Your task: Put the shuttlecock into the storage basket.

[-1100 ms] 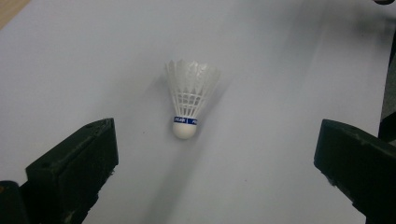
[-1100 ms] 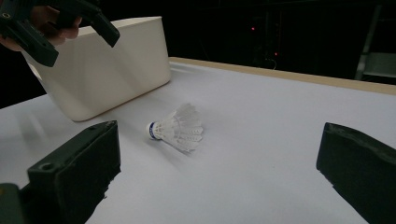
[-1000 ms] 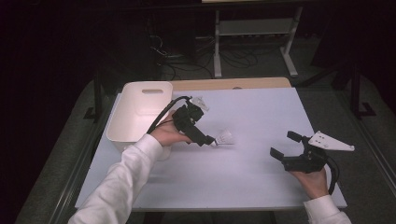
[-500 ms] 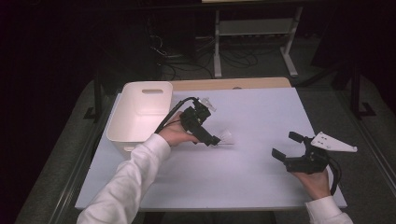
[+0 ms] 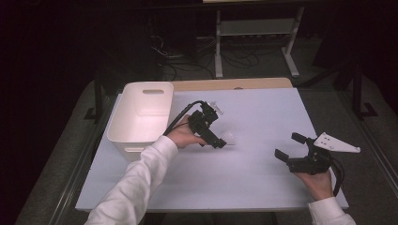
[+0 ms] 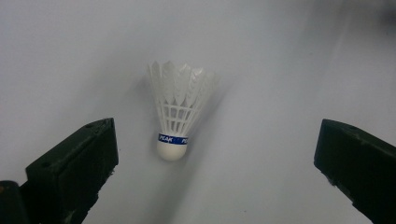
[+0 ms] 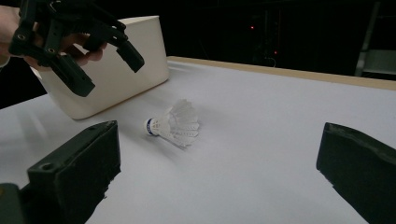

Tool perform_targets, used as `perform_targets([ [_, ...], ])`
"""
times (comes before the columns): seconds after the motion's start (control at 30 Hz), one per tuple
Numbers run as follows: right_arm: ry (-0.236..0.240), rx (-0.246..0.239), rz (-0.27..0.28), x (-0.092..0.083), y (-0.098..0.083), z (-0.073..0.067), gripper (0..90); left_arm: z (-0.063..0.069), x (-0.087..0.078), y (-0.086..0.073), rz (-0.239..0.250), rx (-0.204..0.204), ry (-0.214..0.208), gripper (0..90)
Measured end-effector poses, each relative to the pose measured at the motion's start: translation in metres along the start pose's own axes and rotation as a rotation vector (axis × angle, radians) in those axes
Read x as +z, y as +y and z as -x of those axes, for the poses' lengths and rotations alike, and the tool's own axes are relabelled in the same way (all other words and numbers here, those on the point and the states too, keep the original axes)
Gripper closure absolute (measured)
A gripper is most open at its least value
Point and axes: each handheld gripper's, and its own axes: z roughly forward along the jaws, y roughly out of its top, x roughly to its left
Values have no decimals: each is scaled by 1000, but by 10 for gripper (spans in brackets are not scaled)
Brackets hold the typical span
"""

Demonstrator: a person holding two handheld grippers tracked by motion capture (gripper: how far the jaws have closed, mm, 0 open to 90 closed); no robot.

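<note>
I hold the left gripper (image 5: pixel 217 141) just above a white shuttlecock (image 6: pixel 180 105) at the centre of the white table (image 5: pixel 263 187), its jaws spread wide to either side with nothing between them but the shuttlecock below. In the left gripper view the shuttlecock lies in the middle of the frame, cork toward the bottom, feathers toward the top, a blue band above the cork; it rests on its side and nothing touches it. From the right gripper view it sits left of centre, with the left gripper hanging at upper left in front of the white bin (image 7: pixel 116 70). My right gripper (image 5: pixel 288 147) waits at the lower right of the high view, well apart, its jaws also spread and empty. The bin stands at centre left of the high view, near the left gripper. By my reading the pick has not begun: lowering, closing on the shuttlecock and, likely, carrying it to the bin are all left.
</note>
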Motion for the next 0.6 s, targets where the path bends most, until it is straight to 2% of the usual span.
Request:
perform_targets([
  [0.17,2,-4,0,0,0,0,0,-4,7,0,-10,-10,6,0],
  [0.3,3,-1,-4,0,0,-1,0,-6,12,-1,2,-1,7,0],
  [0.4,4,2,-3,0,0,-1,0,-6,17,-2,11,-16,4,0],
  [0.6,5,-4,-5,1,-1,0,0,-9,25,-4,-15,4,18,0],
])
